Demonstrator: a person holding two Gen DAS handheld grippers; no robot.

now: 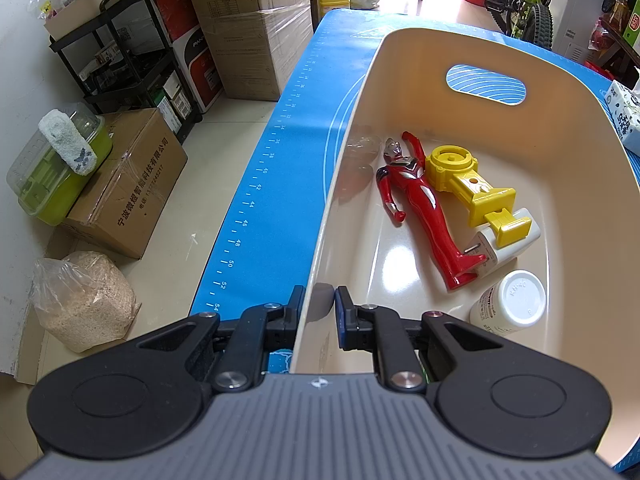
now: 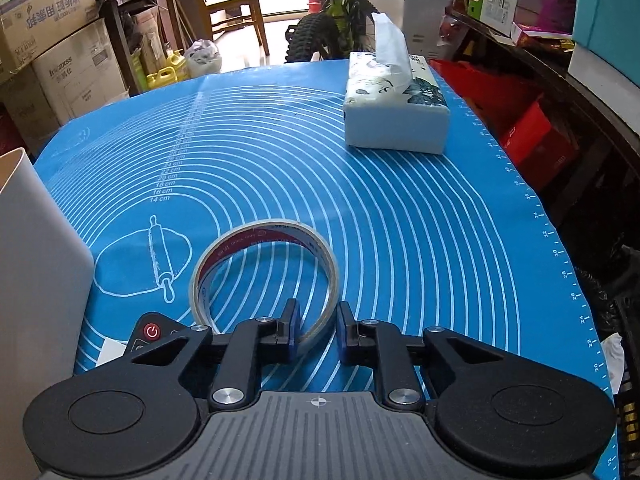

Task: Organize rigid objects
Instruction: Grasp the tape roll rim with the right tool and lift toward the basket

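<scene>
In the left wrist view a cream basket [image 1: 560,80] stands on the blue mat [image 1: 280,160]. It holds a red figure [image 1: 424,208], a yellow toy [image 1: 468,184] and two white bottles [image 1: 516,304]. My left gripper [image 1: 318,312] is shut on the basket's near-left wall, one finger outside and one inside. In the right wrist view a roll of clear tape [image 2: 264,272] lies flat on the mat [image 2: 400,220]. My right gripper [image 2: 318,332] straddles the roll's near rim with a gap on either side, so it is open. A black remote [image 2: 150,332] lies at its left.
A tissue pack [image 2: 396,116] sits at the mat's far right. The basket's outer wall [image 2: 36,280] rises at the left of the right wrist view. Cardboard boxes [image 1: 132,184], a rack [image 1: 132,60] and a bicycle [image 1: 524,4] stand around the table.
</scene>
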